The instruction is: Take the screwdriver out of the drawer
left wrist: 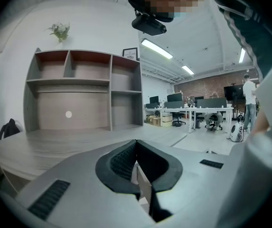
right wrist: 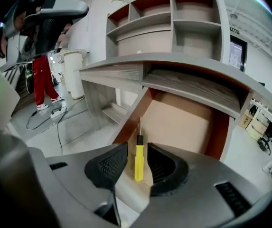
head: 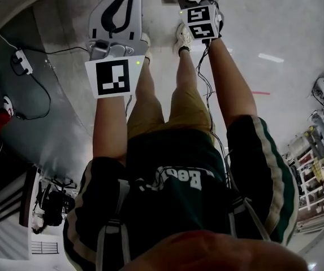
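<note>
While the left tool point(head: 118, 13) hangs above the floor point(head: 65, 100) in the head view, the left gripper view shows it closed on nothing. Right gripper view: the right tool point(right wrist: 136, 161) stands wide, the yellow screwdriver point(right wrist: 138, 159) showing between its jaws, lying in the open drawer point(right wrist: 178, 122); closing off-centre could knock it aside.

screwdriver point(right wrist: 138, 163) yellow-handled; drawer point(right wrist: 132, 120) red-brown sided, tan floor; desk point(right wrist: 113, 73) grey woodgrain

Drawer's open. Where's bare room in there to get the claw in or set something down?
Bare drawer floor runs from the yellow screwdriver across to the right wall and the back. Tight spot: the screwdriver lies close along the left wall, with the open right claw lined up on it.
</note>
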Demonstrator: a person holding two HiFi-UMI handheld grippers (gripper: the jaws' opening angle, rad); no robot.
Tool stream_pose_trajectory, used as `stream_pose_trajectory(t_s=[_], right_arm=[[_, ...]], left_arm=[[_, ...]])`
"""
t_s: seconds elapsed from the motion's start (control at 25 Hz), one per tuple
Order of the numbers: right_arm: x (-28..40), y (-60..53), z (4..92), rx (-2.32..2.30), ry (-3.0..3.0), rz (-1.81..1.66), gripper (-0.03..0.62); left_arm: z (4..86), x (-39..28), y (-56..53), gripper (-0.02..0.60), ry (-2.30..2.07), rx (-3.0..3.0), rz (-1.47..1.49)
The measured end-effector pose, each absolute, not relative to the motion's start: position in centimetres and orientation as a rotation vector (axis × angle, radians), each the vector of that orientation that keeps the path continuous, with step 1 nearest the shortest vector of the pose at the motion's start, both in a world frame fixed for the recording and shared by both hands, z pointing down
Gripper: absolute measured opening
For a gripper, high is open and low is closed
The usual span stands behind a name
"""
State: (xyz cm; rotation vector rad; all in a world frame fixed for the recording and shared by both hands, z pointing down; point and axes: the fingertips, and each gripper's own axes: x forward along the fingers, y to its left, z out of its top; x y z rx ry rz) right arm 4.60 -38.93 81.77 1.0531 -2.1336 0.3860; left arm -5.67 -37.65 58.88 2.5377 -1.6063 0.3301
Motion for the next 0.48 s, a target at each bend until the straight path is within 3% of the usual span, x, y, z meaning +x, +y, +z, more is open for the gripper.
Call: stream_pose_trajectory(t_s=[0.48], right_arm=[[3.2, -39.6, 85.7, 0.978, -2.023, 0.338, 0.140]], left_arm=[[60.8, -8.0, -38.1, 0.018, -1.661, 2.496, 0.343]])
